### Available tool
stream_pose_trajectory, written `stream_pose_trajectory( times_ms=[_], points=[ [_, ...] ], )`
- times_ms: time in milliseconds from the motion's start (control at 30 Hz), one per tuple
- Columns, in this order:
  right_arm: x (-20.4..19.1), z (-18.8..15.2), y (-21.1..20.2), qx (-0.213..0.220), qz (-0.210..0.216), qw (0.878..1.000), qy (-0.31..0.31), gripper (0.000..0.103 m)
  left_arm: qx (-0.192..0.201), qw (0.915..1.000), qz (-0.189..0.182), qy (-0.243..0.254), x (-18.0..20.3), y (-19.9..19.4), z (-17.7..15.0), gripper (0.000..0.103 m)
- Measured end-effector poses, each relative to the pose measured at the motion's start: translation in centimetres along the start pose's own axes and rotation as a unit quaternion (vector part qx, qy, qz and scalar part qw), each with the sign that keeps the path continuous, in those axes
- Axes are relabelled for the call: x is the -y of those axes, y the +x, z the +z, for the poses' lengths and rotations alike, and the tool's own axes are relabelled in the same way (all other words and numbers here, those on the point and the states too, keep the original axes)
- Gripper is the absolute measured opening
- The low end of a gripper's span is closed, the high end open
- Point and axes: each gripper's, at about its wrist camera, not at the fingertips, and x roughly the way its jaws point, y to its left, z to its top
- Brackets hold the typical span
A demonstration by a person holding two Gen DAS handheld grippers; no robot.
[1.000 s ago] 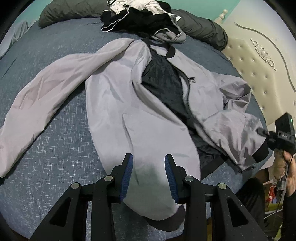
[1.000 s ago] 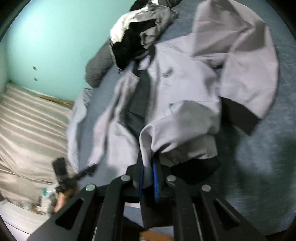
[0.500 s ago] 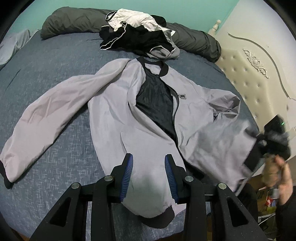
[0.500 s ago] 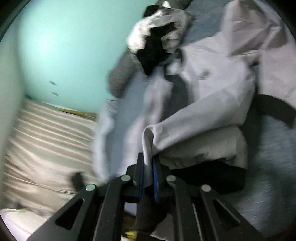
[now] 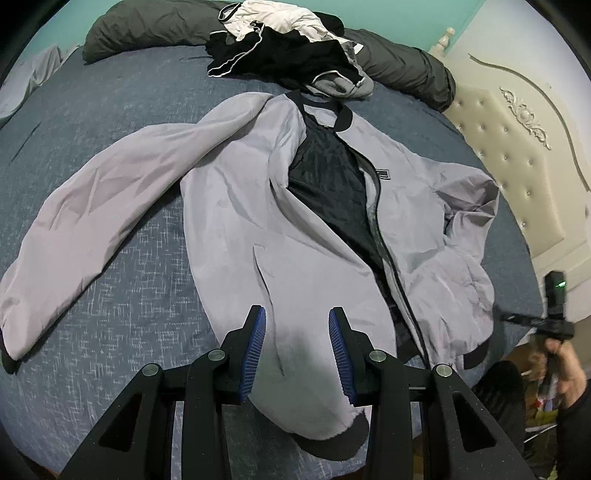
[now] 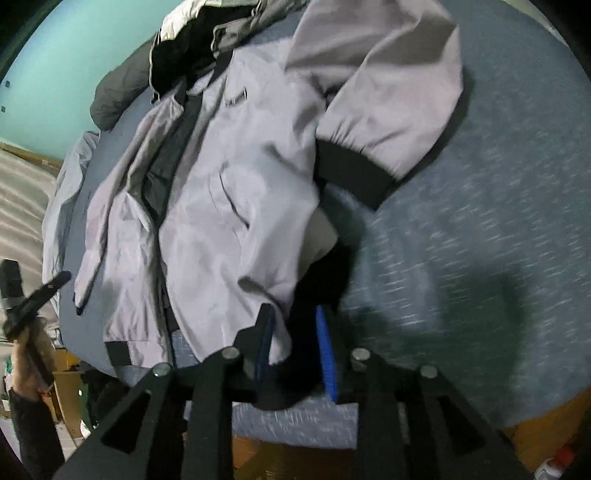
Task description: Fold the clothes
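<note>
A grey zip jacket (image 5: 240, 206) with black lining lies front up and unzipped on the blue bed (image 5: 110, 295). Its left sleeve (image 5: 92, 206) stretches out flat. The right sleeve is bent back on itself, its black cuff (image 6: 351, 173) beside the body. My left gripper (image 5: 297, 347) hovers open over the bottom hem of the left panel. My right gripper (image 6: 295, 347) has its jaws apart, with the jacket's (image 6: 221, 206) lower right corner and black hem band lying loosely between them. Each gripper shows small in the other's view: right gripper (image 5: 532, 321), left gripper (image 6: 33, 299).
A heap of black, white and grey clothes (image 5: 288, 48) sits just beyond the collar, with dark grey pillows (image 5: 147, 33) behind it. A cream tufted headboard (image 5: 517, 155) stands at the right. The bed edge runs just under both grippers, with a wooden floor below.
My right gripper went from shut on the jacket's lower right corner to jaws apart, and that side now lies lower and flatter on the bed. The left gripper stayed open over the hem.
</note>
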Motion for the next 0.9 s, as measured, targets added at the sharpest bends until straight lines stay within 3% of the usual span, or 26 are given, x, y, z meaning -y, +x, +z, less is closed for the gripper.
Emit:
stream_pose_trajectory(
  times_ms=[133,233,300,467,567,767,900],
  points=[
    [0.7,2.8,-3.5,0.053,-0.009,0.998,-0.012,0.037,0.004,0.9999,0.010,-0.007,-0.8,0.4,1.1,0.039],
    [2.8,5.9,-4.5,0.096,-0.016,0.995,0.013,0.051,0.017,0.9996,0.018,-0.016,-1.4,0.7,2.2,0.039],
    [4.5,7.8,-4.4,0.114,-0.025,0.993,0.034,0.053,0.027,0.9991,0.024,-0.020,-1.7,1.1,2.9,0.039],
    [9.5,11.3,-1.0,0.098,-0.042,0.990,0.092,0.054,0.046,0.9979,0.036,-0.028,-2.2,2.7,4.3,0.045],
    [9.8,12.0,1.3,0.084,-0.045,0.991,0.092,0.054,0.050,0.9975,0.037,-0.033,-2.6,3.9,4.9,0.045],
    [5.4,12.6,4.3,0.076,-0.062,0.995,0.019,0.054,0.045,0.9979,0.035,-0.030,-2.5,6.3,6.0,0.045],
    [4.1,14.0,6.8,0.057,-0.067,0.996,0.015,0.054,0.041,0.9984,0.030,-0.025,-2.2,7.4,6.3,0.045]
  ],
)
